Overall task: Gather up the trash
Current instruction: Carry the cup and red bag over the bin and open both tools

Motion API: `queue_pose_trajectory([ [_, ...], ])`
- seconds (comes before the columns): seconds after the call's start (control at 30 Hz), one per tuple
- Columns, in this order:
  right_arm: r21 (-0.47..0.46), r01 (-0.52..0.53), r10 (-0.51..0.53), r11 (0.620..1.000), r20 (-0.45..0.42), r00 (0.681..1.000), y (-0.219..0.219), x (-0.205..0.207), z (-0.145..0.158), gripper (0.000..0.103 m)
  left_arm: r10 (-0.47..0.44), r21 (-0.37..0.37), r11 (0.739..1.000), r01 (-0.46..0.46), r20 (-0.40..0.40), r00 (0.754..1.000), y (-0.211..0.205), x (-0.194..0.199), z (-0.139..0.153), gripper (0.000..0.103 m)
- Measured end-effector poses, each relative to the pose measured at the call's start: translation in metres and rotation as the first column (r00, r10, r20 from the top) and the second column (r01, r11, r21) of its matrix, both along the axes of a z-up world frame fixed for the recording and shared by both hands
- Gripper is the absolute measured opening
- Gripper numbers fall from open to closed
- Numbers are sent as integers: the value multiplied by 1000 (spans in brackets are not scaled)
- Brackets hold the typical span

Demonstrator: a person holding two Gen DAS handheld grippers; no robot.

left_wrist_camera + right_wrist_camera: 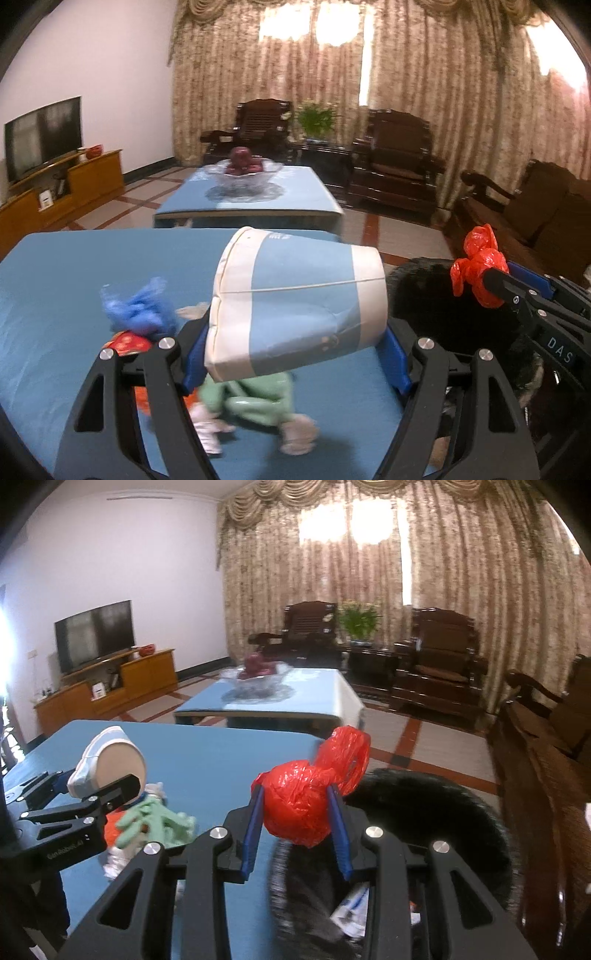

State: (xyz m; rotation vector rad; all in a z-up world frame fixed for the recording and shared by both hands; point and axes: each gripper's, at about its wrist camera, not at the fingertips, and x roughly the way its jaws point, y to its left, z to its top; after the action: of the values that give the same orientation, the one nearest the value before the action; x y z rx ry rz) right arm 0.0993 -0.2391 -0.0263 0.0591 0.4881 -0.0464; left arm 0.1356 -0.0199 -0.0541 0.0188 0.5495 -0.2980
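Trash is already in both grippers. The right gripper [295, 808] has its blue pads pinching a red bag [306, 797], a crumpled plastic wad that bulges up and forward past the fingertips. It hangs at the near right corner of the table [207, 753], directly above the rim of the bin [436, 801], a black-lined opening with scraps of paper showing inside. The left gripper [295, 350] is clamped on a paper cup [295, 306], blue with white bands and crushed along one side. The cup lies crosswise in the jaws, long axis running left to right, rim to the left and base pointing right toward the bin.

Below and around the left gripper more litter lies on the table: a green glove [251, 402] just under the cup, a blue wad [140, 306] to the left, a red wrapper [127, 341] touching it, and pale scraps near the front edge, too blurred to name.

The bin sits to the right of both grippers, off the table's edge. The right one is much the nearer, practically over the mouth, so I judge the bag goes in first with little more than a release. The cup has to travel rightward across the corner, base leading, and the right gripper stands in its path until it clears.

Farther off are a second table [295, 698] with a glass bowl [255, 677].
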Motion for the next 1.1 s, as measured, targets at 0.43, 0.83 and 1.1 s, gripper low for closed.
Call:
queue_pose_trajectory([
  [0.43, 10, 161, -161, 987, -47, 986, -87, -15, -21, 34, -176, -31, 984, 176, -22, 984, -100, 15, -19, 73],
  [0.83, 3, 219, -218, 976, -116, 969, -141, -14, -55, 40, -293, -37, 956, 291, -98, 951, -173, 35, -50, 74],
  [1.1, -25, 290, -291, 957, -127, 948, -153, -24, -71, 78, -333, -77, 943, 325, -148, 931, -184, 43, -58, 86],
])
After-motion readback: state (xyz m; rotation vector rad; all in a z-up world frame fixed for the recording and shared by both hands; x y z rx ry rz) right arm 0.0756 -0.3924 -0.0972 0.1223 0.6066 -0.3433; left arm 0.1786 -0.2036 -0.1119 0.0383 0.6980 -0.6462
